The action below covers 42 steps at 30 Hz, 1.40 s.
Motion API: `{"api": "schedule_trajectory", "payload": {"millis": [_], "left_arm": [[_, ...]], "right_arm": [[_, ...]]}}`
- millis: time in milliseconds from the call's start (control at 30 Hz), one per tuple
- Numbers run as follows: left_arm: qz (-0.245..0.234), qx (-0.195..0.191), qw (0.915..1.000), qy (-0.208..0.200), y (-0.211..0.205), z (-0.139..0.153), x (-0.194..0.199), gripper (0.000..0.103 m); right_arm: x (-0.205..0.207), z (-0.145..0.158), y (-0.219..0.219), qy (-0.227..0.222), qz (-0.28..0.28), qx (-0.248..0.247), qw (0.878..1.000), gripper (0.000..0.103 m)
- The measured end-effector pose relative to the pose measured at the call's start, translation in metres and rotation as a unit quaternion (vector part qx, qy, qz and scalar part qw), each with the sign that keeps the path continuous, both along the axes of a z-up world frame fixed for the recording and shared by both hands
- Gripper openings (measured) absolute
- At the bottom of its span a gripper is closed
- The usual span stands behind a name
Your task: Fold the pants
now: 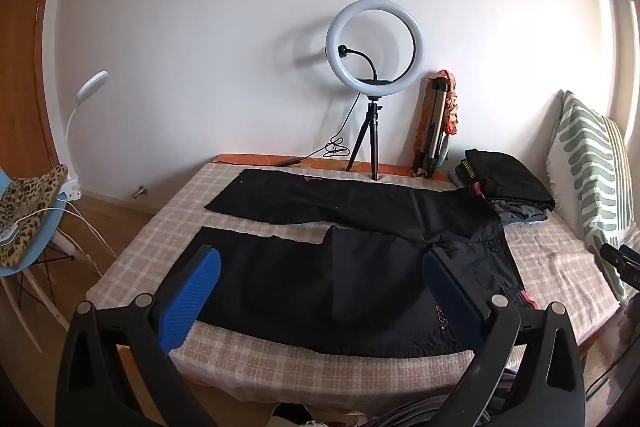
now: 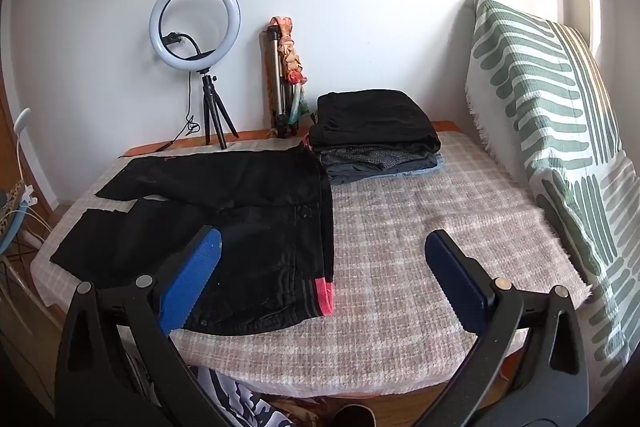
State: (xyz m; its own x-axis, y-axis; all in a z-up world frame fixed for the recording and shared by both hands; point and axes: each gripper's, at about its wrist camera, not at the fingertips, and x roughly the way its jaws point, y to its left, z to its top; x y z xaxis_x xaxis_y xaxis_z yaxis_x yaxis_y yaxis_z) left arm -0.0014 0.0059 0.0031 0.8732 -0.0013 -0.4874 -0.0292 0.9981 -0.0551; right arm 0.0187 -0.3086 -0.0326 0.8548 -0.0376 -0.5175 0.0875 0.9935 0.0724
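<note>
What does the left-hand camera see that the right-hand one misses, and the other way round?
Only the left wrist view shows the leopard-print cloth on the blue chair and both trouser legs' full length. Only the right wrist view shows the whole striped cushion. Both show the black pants spread flat, the ring light, and the stack of folded clothes.
</note>
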Motion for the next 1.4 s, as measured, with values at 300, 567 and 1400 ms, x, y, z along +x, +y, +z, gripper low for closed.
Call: {"api": "schedule_trajectory", "payload": {"millis": [300,567,1400], "left_arm": [[-0.002,-0.001,0.9999,-0.01,0.0038,0.0027,-0.0042,0.102],[-0.004,-0.001,0.9999,-0.013,0.0027,0.0059,-0.0048,0.102],[-0.01,-0.002,0.9998,-0.015,-0.0003,0.0102,-0.0052,0.102]], "right_arm": [[0.0002,0.0027,0.0012,-0.002,0.002,-0.001,1.0,0.103],[0.0006,0.0029,0.0021,-0.002,0.003,-0.001,1.0,0.103],[0.0013,0.0035,0.0026,0.001,0.008,0.005,1.0,0.103]]}}
